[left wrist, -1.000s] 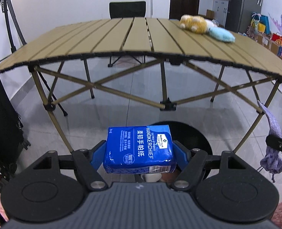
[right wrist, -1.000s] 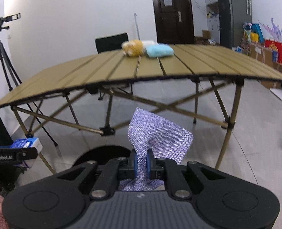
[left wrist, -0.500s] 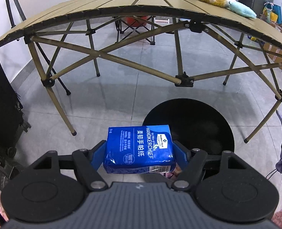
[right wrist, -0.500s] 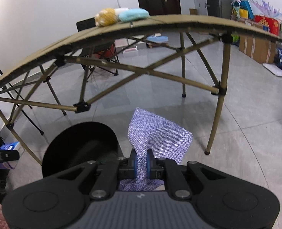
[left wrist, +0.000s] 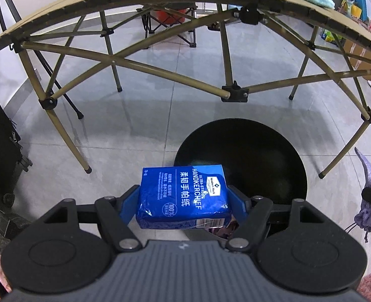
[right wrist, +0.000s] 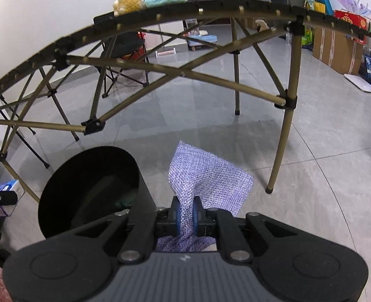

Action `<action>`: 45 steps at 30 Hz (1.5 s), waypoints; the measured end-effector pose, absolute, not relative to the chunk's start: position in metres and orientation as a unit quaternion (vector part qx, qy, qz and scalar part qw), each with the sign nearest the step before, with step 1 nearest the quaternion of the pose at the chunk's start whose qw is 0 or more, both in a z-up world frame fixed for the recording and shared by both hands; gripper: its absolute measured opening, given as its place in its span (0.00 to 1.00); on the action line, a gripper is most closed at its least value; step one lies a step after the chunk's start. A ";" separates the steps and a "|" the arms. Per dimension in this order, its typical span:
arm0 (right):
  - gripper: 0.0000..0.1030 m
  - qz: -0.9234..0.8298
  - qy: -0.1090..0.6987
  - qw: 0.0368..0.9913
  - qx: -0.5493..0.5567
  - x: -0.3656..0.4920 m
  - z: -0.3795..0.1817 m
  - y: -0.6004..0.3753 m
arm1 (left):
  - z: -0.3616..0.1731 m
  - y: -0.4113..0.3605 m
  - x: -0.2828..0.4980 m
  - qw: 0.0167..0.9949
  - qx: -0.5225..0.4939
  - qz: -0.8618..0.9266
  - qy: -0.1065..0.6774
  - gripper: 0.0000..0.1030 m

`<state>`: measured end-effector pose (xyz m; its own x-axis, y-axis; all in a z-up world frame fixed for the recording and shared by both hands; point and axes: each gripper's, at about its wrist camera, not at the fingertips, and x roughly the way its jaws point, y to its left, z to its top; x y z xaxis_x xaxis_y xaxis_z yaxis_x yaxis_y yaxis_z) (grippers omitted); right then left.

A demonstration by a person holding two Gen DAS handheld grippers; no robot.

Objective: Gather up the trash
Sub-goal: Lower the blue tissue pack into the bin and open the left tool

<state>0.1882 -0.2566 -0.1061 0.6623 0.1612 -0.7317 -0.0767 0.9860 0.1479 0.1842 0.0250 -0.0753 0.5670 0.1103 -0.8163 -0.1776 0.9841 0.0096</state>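
Left wrist view: compared with the frame one second earlier, the counter [left wrist: 90, 5] now arches overhead, its slatted top replaced by the underside frame, and the black bin [left wrist: 240, 161] has grown from a sliver into a full round opening. The left hand-held gripper [left wrist: 184, 201] clamps the blue handkerchief pack [left wrist: 184, 196] by its two short ends. The pack sits over the near-left rim of the bin. The bin interior is dark; something small and purplish shows at its near edge, but I cannot tell what it is.

Right wrist view: the bin [right wrist: 90, 188] now stands fully visible, where earlier only its rim showed. The right hand-held gripper [right wrist: 185, 214] is clenched on the purple woven pouch [right wrist: 208, 178], just right of the bin. The bin's contents are not discernible.
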 end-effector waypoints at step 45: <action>0.09 0.054 0.438 0.895 0.070 0.201 -0.134 -0.273 | -0.112 -0.061 0.252 0.851 -0.007 0.046 0.523 0.72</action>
